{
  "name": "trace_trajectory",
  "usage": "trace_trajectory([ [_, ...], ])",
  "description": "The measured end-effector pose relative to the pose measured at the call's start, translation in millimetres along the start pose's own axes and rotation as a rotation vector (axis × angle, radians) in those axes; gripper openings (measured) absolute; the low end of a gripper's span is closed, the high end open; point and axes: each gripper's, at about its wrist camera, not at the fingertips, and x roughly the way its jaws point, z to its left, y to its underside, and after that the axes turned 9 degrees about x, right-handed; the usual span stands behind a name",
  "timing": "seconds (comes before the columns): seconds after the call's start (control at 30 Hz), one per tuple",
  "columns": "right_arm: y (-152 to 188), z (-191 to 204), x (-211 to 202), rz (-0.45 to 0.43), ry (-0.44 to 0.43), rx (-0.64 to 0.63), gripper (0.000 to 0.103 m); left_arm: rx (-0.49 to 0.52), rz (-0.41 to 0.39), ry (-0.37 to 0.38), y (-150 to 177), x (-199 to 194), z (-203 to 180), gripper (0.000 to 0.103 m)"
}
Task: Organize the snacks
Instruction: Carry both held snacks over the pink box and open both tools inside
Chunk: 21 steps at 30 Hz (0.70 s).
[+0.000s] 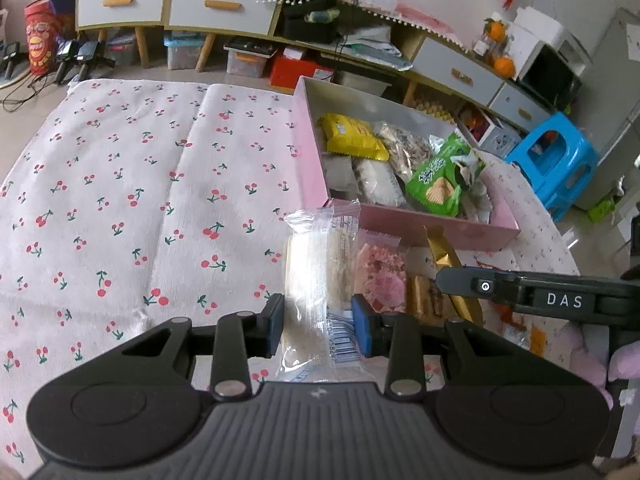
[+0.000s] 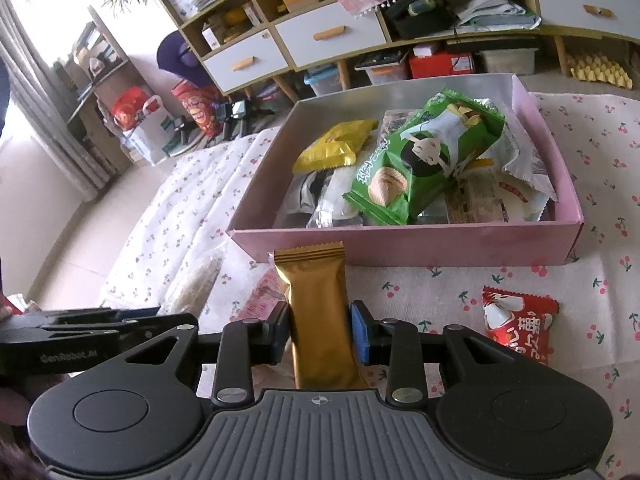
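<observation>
**Both claws loaded at the near side of the box**

I found the left claw closed on a clear-wrapped pale wafer bar, its blue pads pressing the wrapper's sides. The right claw was likewise closed on a gold-wrapped bar. Both bars pointed toward the pink box, which stood just beyond them on the cherry-print worktop.

I judged the step in hand to be the pick-up, completed on both sides, with delivery into the box outstanding. The next move called for lifting each bar clear of the near wall, carrying it over and opening above the contents, which were already piled high: a yellow packet far left, a green crisp bag on top.

Still loose on the worktop were a pink snack just right of the wafer bar and a red sweet packet at the near right.

Legible writing: "DAS" on the right claw's arm, "GenRobot.AI" faintly on the left's. The barcode digits on the wafer wrapper were only partly readable, and the packet characters I could not make out.
</observation>
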Motion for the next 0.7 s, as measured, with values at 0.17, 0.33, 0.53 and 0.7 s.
trace_trajectory([
  [0.17,-5.0,-1.8,-4.9,-0.014,-0.026,0.055,0.032,-0.043,-0.005,-0.002,-6.3,-0.8,-4.5,0.032],
  [0.33,-11.7,-1.1,-12.6,-0.038,-0.047,0.093,0.032,-0.072,-0.006,-0.016,-10.2,-5.4,-9.9,0.032],
  [0.53,-22.6,-1.7,-20.7,-0.073,-0.07,0.13,0.032,-0.123,-0.018,-0.051,-13.9,-13.4,-15.3,0.032],
  [0.7,-33.0,-4.8,-27.4,-0.107,-0.087,0.172,0.032,-0.133,-0.055,-0.046,-21.2,-17.8,-23.3,0.032],
])
